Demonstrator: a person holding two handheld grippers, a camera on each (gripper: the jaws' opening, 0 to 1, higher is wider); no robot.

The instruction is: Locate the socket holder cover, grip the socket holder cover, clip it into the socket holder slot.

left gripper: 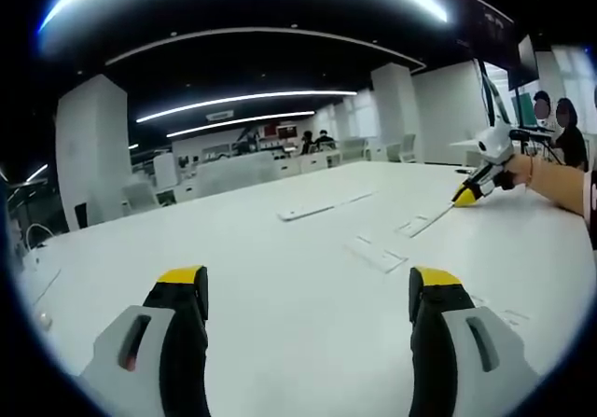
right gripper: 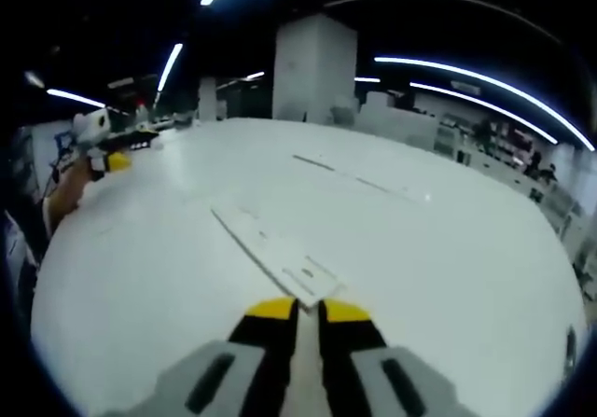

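Note:
A long white slotted strip, a socket holder part, lies flat on the white table. Its near end sits between the tips of my right gripper, whose yellow-tipped jaws are drawn almost together on it. From the left gripper view, that right gripper is held by a hand at the far right, tip down on the end of the same strip. My left gripper hovers over the bare table with its jaws wide apart and nothing between them. Two more white strips lie ahead of it.
Two thin strips lie farther out on the table. The left gripper, in a person's hand, is at the table's left edge. Seated people, white pillars and desks stand beyond the table.

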